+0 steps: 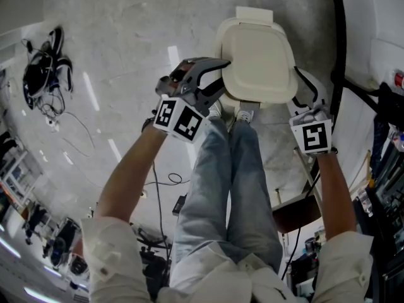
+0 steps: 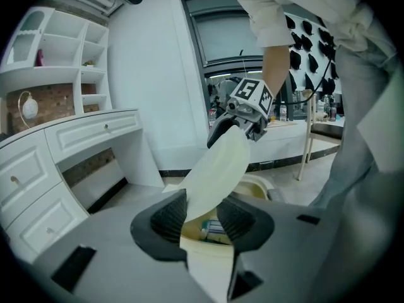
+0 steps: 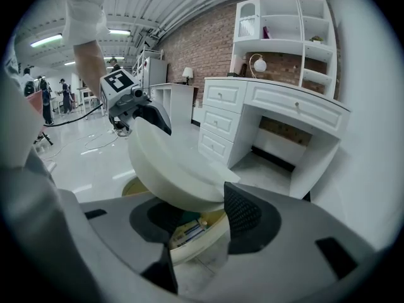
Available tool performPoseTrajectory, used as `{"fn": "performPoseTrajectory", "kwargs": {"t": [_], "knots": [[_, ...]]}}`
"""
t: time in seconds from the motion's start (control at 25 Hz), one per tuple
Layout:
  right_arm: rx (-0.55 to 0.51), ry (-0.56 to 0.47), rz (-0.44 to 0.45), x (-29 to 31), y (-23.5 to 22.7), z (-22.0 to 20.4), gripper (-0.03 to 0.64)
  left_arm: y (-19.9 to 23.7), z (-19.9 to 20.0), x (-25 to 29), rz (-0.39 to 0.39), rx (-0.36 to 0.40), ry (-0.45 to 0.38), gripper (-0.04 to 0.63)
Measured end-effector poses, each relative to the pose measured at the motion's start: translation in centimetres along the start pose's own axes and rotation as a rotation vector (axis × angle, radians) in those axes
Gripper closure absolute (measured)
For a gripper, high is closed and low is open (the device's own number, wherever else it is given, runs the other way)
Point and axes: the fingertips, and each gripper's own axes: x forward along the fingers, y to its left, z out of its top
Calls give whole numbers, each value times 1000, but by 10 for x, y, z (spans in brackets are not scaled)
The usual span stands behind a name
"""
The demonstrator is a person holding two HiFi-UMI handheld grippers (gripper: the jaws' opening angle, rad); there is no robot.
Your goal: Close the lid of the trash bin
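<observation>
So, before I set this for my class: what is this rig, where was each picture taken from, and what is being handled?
There is no robot here. A person wears a camera on the head and holds a two-jaw gripper in each hand. The head view looks down past the person's legs to the floor. The other two views come from cameras riding on the grippers, looking along their jaws. The left gripper and right gripper stand at opposite sides of a cream lid, tilted half open over its trash bin. The lid's edge lies between each pair of jaws, but the pads look slightly apart, not clamped. Some packaging shows inside.
</observation>
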Motion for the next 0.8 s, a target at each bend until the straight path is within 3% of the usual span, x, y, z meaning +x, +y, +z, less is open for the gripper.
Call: {"fn": "performPoseTrajectory", "kwargs": {"t": [0.8], "knots": [[0,28,147,2,17,-10,306,-12,-9,3,-78,20,16,399]]}}
